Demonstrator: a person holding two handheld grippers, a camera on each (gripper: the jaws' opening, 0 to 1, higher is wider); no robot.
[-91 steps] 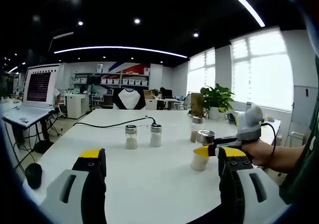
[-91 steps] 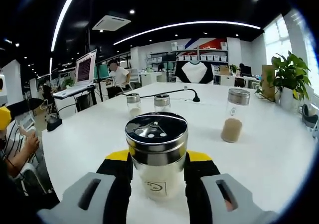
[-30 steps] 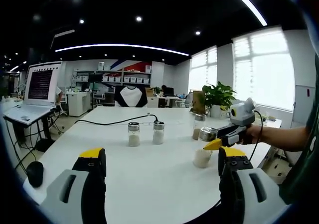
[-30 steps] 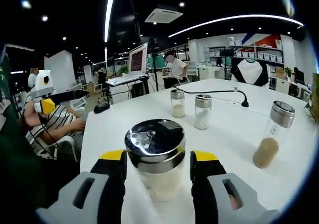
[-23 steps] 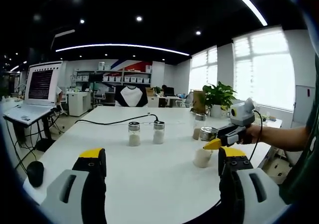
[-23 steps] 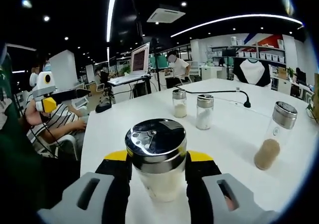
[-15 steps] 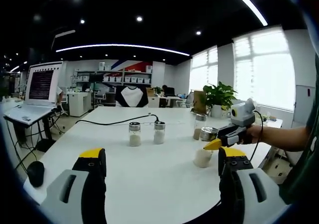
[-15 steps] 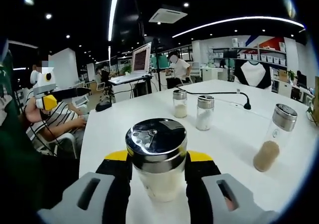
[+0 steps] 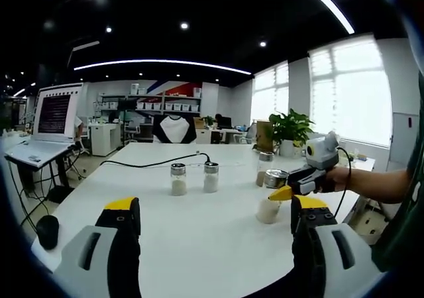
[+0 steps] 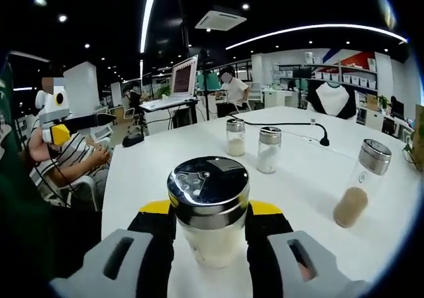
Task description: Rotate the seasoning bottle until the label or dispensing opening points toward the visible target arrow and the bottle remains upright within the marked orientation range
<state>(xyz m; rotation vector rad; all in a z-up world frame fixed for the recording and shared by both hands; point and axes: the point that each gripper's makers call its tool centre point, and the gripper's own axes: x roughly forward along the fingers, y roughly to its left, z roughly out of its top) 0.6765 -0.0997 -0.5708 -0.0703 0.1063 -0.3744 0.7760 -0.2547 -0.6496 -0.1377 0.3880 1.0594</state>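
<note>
Between right tongs, seasoning bottle.

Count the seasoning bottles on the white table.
4: one clamped in the right gripper, its metal lid up; two small ones side by side beyond; a taller one standing right.

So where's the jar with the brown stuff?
In the right gripper view the brown jar stands on the white table, right of the two small shakers.
</note>
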